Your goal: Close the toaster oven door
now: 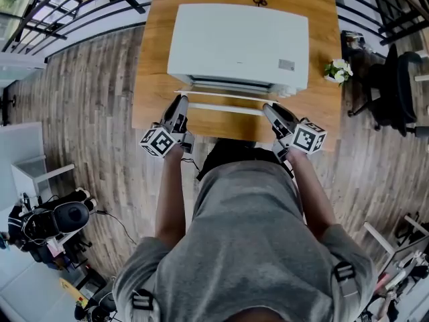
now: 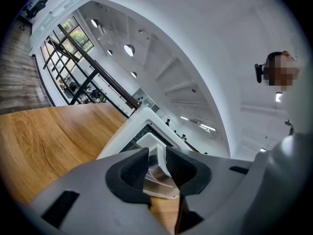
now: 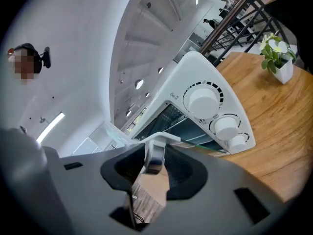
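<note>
Head view shows the toaster oven (image 1: 238, 42) on the desk (image 1: 157, 45) just beyond both hand-held grippers, its long axis crosswise and its front facing the person. Its door (image 1: 228, 94) stands part open and tilted, and its handle (image 1: 224, 109) is a bar spanning between the two. The left hand-held gripper (image 1: 182, 103) is closed on the bar's left end, the right hand-held gripper (image 1: 268, 109) on its right end. Only the right gripper view reveals the knobs (image 3: 203, 100) to the right of its jaws and the dark cavity behind the glass. A potted plant (image 1: 337, 70) stands well off the right hand-held gripper at the desk edge; bare wood lies beneath the door.
</note>
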